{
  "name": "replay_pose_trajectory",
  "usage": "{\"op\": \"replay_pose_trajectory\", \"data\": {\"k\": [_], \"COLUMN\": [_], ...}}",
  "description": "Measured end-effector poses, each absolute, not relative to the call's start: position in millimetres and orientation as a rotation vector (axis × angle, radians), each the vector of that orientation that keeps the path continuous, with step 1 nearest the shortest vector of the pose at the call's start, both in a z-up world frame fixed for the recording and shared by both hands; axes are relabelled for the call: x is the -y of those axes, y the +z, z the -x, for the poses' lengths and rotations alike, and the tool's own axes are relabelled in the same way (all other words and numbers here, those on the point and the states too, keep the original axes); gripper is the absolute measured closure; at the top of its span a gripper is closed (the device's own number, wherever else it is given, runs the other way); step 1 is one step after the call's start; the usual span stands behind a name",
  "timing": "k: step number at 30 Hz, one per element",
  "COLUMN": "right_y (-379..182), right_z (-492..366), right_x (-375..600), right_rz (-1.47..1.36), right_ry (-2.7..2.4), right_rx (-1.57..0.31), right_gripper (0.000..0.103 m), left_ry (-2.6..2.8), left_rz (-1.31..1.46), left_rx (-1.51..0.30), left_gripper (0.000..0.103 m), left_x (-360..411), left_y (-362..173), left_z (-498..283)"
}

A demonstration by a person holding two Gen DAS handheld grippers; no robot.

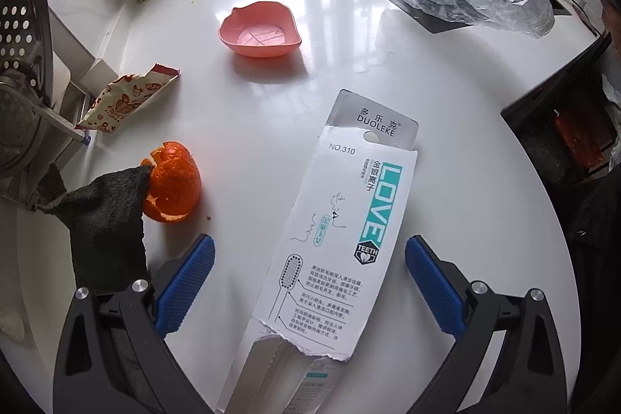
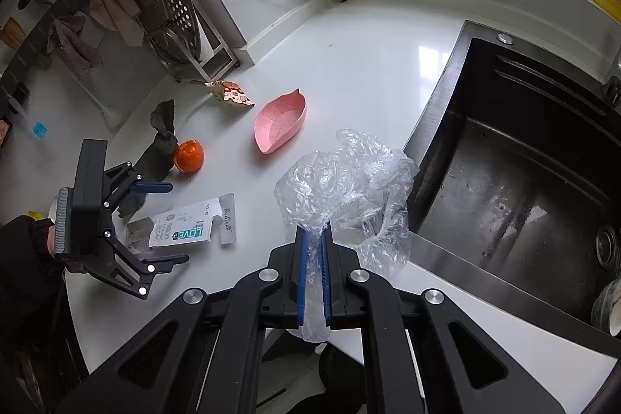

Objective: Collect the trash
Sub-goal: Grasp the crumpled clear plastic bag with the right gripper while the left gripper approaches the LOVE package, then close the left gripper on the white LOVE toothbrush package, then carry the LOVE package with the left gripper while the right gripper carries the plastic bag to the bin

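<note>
Counter (image 1: 388, 72): white, beside dark sink (image 2: 524, 161).
Plastic bag (image 2: 349, 181): clear, crumpled, clamped in right gripper (image 2: 314, 282), above sink edge.
Toothbrush box (image 1: 341, 239): flat between spread fingers of left gripper (image 1: 308, 282).
Pink dish (image 1: 259, 34): mid-counter.
Orange peel (image 1: 174, 183): touching grey cloth (image 1: 104, 220).
Snack wrapper (image 1: 124, 99): by rack.

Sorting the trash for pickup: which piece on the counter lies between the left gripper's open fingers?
The toothbrush box, torn and white with teal lettering. The orange peel and snack wrapper lie off to the side.
</note>
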State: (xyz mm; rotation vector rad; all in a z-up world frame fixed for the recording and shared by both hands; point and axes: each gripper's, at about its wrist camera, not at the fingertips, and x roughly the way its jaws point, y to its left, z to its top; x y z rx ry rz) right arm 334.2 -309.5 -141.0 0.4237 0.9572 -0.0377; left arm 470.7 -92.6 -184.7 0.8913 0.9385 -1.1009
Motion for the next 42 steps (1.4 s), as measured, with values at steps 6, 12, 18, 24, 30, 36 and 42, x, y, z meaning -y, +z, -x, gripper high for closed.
{"op": "replay_pose_trajectory", "data": {"k": [6, 12, 18, 24, 30, 36, 42], "right_y": [-137, -133, -130, -125, -121, -120, -120], "right_z": [-326, -321, -317, -313, -306, -291, -269], "right_x": [307, 301, 300, 298, 294, 285, 278], "right_rz": [-0.438, -0.431, -0.437, -0.437, -0.46, -0.478, -0.479], "right_ry": [-0.07, -0.08, -0.083, -0.074, -0.042, -0.006, 0.048], "right_rx": [-0.948, -0.939, -0.931, -0.915, -0.893, -0.884, -0.887], "right_gripper": [0.096, 0.096, 0.096, 0.096, 0.096, 0.096, 0.096], "left_ry": [-1.139, -1.168, -1.197, -1.151, -1.076, -1.023, -0.984], "left_rz": [-0.846, -0.766, -0.732, -0.653, -0.5, -0.403, -0.263], "left_rx": [-0.963, -1.0, -0.979, -1.005, -0.98, -0.929, -0.893], "left_gripper": [0.006, 0.01, 0.051, 0.051, 0.051, 0.052, 0.052], "left_x": [96, 95, 88, 67, 50, 35, 25], "left_y": [-191, -194, -183, -175, -143, -109, -82], "left_z": [-490, -511, -499, -489, -471, -431, -393]}}
